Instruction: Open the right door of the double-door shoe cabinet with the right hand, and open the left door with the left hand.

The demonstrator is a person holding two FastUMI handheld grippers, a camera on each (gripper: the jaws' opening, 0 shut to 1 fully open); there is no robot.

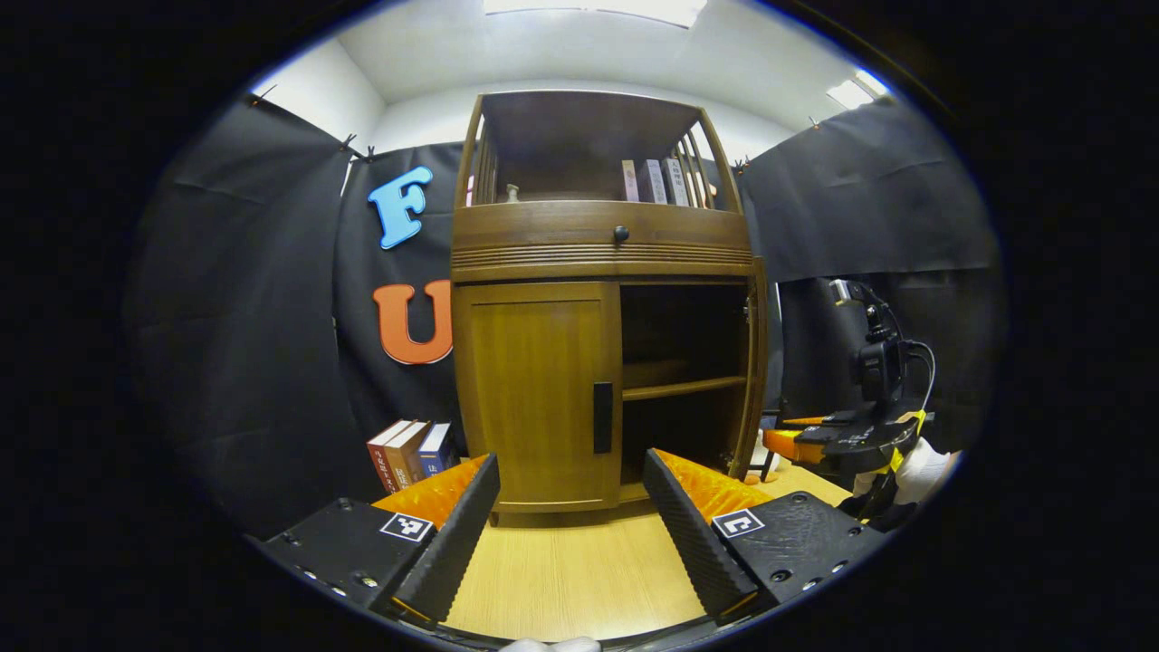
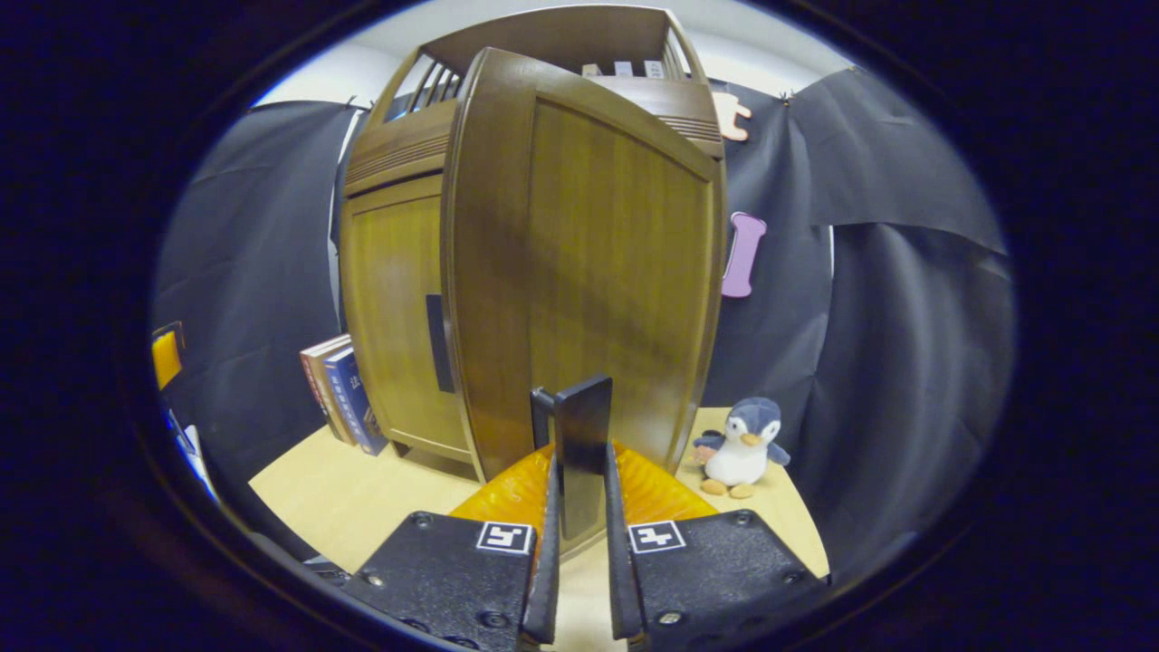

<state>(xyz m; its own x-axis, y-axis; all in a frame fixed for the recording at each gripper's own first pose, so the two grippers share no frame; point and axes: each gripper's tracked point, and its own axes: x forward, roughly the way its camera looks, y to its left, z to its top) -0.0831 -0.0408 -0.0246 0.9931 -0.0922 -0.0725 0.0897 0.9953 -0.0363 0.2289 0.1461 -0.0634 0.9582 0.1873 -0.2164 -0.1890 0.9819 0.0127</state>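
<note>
1. Black cloth (image 1: 869, 208) hangs round the booth, with a white wall (image 1: 326, 91) and ceiling above.
2. Ceiling lights (image 1: 598, 9) glow overhead.
3. The desk (image 1: 579, 570) is pale wood.
4. Books (image 1: 409, 448) stand against the cloth; a toy penguin (image 2: 744, 445) sits on the desk.

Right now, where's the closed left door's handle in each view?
Left gripper view: left door handle sits center, on the closed door's right edge, beside the open compartment.
Right gripper view: the same handle sits left of center, partly behind the open right door.
Shared landmark: books left of the cabinet.

Right door (image 2: 589, 272) swung open; left door (image 1: 539, 394) closed.
</note>
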